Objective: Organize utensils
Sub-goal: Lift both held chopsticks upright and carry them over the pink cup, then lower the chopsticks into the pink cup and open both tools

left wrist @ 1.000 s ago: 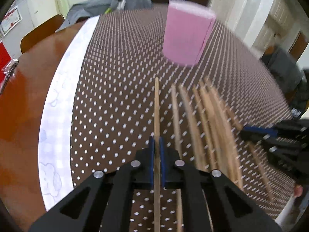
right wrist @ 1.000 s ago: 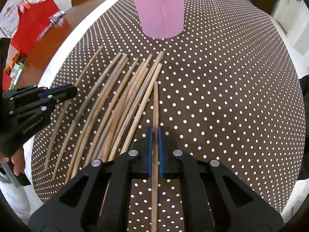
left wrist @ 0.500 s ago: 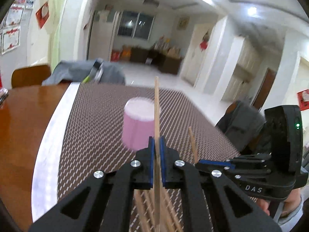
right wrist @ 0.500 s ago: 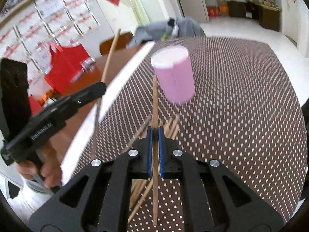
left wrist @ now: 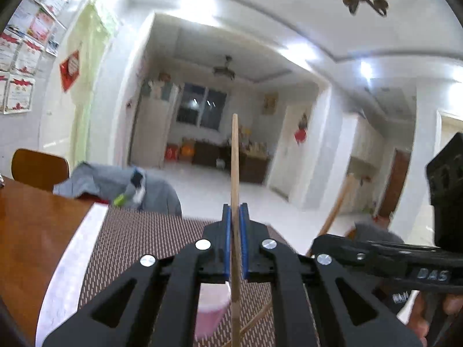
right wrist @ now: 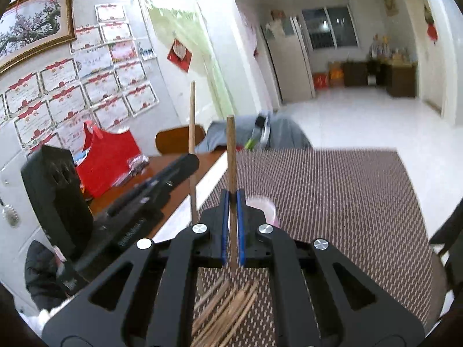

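My left gripper (left wrist: 235, 211) is shut on a wooden chopstick (left wrist: 235, 159) that points up and forward, high above the table. The pink cup (left wrist: 209, 309) shows low between its arms. My right gripper (right wrist: 231, 195) is shut on a second chopstick (right wrist: 230, 150), also raised. Just beyond its right fingertip stands the pink cup (right wrist: 264, 208). Several loose chopsticks (right wrist: 228, 303) lie blurred on the dotted brown cloth (right wrist: 332, 202) under it. In each wrist view the other gripper shows alongside, holding its stick.
A white cloth strip (left wrist: 72, 254) edges the brown cloth, with bare wooden table (left wrist: 34, 231) to its left. A grey garment (left wrist: 115, 185) and a chair back (left wrist: 40, 167) stand at the far end. A red bag (right wrist: 110, 159) sits on the table's left side.
Both grippers have risen from the cloth and tilted upward, each lifting one chopstick off the pile. The cup has dropped low in both views and the room has come into sight.
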A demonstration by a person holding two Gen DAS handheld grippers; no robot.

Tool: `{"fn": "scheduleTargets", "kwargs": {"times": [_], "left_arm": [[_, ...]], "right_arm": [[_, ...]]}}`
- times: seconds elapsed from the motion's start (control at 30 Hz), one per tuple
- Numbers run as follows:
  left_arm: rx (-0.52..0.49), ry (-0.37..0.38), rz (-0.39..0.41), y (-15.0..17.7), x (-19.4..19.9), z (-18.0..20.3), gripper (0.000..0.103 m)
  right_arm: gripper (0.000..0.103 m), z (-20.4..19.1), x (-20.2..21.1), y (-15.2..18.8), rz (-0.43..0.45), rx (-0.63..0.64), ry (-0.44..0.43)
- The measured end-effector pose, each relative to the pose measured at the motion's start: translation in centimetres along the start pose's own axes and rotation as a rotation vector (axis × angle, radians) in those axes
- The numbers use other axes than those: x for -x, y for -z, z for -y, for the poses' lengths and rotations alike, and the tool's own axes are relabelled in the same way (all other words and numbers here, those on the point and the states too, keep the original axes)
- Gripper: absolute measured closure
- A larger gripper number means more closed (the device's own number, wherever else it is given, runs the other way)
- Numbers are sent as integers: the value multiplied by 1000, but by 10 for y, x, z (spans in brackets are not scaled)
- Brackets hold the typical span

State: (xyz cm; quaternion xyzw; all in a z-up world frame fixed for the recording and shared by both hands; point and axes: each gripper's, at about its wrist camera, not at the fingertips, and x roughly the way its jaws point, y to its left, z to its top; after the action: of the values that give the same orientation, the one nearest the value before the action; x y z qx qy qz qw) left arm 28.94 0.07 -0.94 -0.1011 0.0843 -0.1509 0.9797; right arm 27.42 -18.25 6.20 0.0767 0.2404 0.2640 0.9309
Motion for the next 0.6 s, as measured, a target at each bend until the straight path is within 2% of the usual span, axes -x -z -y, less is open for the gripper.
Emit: {"fn": "scheduleTargets", "kwargs": {"times": [0.07, 0.2, 0.3, 0.43, 0.6], "left_arm": [[1, -25, 55, -8, -6, -2, 97], [19, -72, 153, -21, -17, -9, 97], [21, -100, 194, -23, -27, -15, 97], [52, -117, 190, -14, -47, -23, 97], [12, -146, 129, 7, -66, -27, 97]], "right_arm": [[97, -6, -5, -16, 48, 31, 35], [97, -9, -14, -38, 94, 43, 39], [97, -10, -24, -48, 108, 50, 47], [97, -10, -41, -49, 96, 72, 87], [97, 4, -61, -32, 36, 62, 93]]}}
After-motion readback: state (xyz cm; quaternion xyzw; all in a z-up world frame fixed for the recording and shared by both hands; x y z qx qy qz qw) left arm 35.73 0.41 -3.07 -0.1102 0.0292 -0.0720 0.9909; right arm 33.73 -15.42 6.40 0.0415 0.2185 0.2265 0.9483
